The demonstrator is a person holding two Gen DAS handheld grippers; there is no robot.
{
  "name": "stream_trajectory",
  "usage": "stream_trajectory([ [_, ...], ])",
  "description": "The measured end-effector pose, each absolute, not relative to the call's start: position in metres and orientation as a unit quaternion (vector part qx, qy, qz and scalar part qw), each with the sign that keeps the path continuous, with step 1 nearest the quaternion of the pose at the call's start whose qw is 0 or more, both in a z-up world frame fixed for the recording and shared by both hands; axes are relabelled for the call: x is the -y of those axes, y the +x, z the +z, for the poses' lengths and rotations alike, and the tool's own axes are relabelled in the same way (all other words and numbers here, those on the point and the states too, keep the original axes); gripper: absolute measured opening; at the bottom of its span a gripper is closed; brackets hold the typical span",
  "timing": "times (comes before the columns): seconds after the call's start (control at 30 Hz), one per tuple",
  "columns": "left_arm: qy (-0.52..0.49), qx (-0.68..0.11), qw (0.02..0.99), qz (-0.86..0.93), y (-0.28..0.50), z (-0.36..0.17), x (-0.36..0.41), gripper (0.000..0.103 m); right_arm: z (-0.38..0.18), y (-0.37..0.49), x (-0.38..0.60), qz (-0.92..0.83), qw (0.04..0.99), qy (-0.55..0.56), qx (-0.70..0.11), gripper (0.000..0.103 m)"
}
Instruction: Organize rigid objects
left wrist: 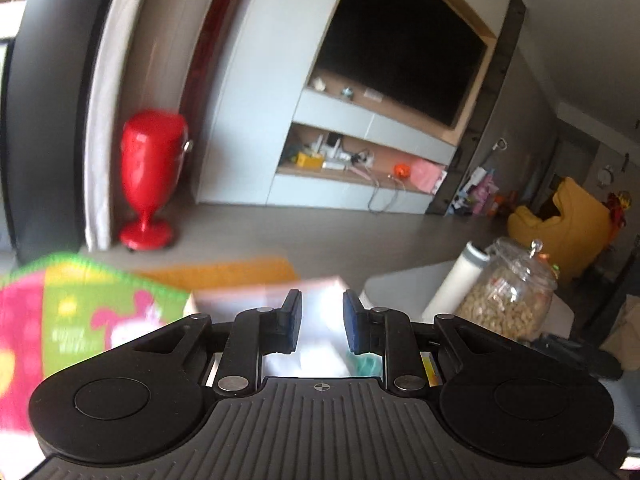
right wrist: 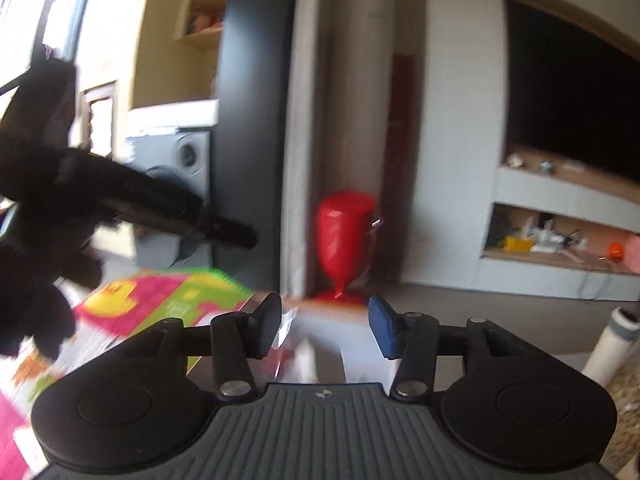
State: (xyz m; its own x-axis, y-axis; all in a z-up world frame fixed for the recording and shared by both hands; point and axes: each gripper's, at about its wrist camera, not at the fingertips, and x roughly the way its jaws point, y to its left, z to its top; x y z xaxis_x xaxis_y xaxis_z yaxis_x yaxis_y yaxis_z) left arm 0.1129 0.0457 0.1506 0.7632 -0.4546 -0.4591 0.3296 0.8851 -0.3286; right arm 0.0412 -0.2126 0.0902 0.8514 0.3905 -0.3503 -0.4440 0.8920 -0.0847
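My left gripper (left wrist: 321, 322) is open and empty, its jaws a hand's width apart over a blurred white table surface (left wrist: 320, 292). A clear glass jar of pale nuts (left wrist: 508, 296) and a white cylinder bottle (left wrist: 456, 280) stand to its right. My right gripper (right wrist: 325, 330) is open and empty above the same pale surface (right wrist: 328, 320). The white bottle (right wrist: 612, 344) shows at the right edge of the right wrist view. The left gripper's black body (right wrist: 120, 196) shows at the upper left there. Both views are motion-blurred.
A pink and green play mat (left wrist: 60, 320) lies on the floor at left and also shows in the right wrist view (right wrist: 160, 296). A red goblet-shaped stand (left wrist: 150, 176) stands by the wall. A TV unit (left wrist: 400, 52) with cluttered shelves is behind. A yellow beanbag (left wrist: 560, 224) sits far right.
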Motion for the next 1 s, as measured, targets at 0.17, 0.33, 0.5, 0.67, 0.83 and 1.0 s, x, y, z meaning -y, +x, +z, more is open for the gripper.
stream_trajectory([
  [0.17, -0.107, -0.325, 0.917, -0.206, 0.066, 0.110, -0.080, 0.025, 0.050, 0.008, 0.209, 0.256, 0.934, -0.128, -0.212, 0.053],
  [0.33, -0.135, -0.367, 0.905, -0.166, 0.010, 0.071, -0.126, 0.025, 0.035, -0.009, 0.192, 0.341, 0.895, -0.129, -0.259, 0.053],
  [0.5, -0.171, -0.385, 0.898, -0.126, -0.037, 0.051, -0.161, 0.025, 0.033, -0.035, 0.155, 0.460, 0.832, -0.144, -0.275, 0.054],
  [0.67, -0.206, -0.362, 0.904, -0.097, -0.060, 0.048, -0.190, 0.025, 0.021, -0.053, 0.104, 0.510, 0.793, -0.190, -0.274, 0.054],
  [0.83, -0.226, -0.323, 0.916, -0.069, -0.048, 0.058, -0.204, 0.025, 0.012, -0.043, 0.077, 0.502, 0.788, -0.183, -0.306, 0.054],
  [1.0, -0.246, -0.305, 0.918, -0.066, 0.003, 0.057, -0.197, 0.025, 0.010, -0.036, 0.087, 0.460, 0.811, -0.171, -0.318, 0.054],
])
